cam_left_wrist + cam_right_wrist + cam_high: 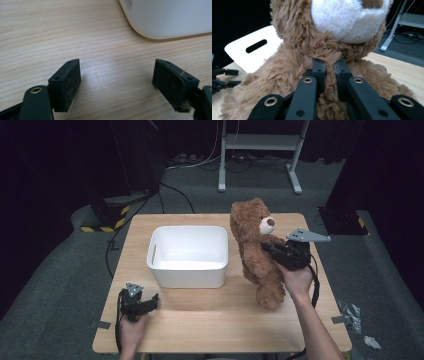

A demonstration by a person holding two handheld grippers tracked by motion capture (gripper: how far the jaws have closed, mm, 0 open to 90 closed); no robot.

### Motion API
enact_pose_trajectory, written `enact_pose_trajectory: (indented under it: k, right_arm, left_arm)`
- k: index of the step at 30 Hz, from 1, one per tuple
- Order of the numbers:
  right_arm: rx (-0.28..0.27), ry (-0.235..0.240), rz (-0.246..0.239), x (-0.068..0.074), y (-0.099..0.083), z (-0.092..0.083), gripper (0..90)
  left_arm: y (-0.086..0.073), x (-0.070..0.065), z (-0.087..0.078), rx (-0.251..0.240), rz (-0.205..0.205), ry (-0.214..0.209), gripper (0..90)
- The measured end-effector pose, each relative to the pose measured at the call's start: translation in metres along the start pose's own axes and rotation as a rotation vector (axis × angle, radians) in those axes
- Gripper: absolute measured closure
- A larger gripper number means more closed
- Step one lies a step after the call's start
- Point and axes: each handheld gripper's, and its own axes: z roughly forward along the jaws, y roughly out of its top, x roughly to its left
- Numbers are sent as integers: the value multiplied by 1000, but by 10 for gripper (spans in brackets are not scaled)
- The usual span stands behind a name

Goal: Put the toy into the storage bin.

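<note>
Wooden table [210, 315] on grey carpet, dark room behind. Brown teddy bear [257, 250] stands upright right of the white bin [187, 256], feet on the wood. My right gripper [267, 249] is clenched on a tuft of fur at its chest, just under the muzzle. My left gripper [152, 301] rests near the front-left edge, jaws spread wide, holding nothing, bin corner just ahead.
</note>
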Motion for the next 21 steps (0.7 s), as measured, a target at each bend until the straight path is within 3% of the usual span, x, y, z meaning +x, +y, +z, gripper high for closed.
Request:
enact_pose_trajectory:
  k: [21]
  right_arm:
    - [-21, 43, -12, 12, 24, 2, 828]
  left_arm:
    - [0, 0, 0, -2, 0, -1, 225]
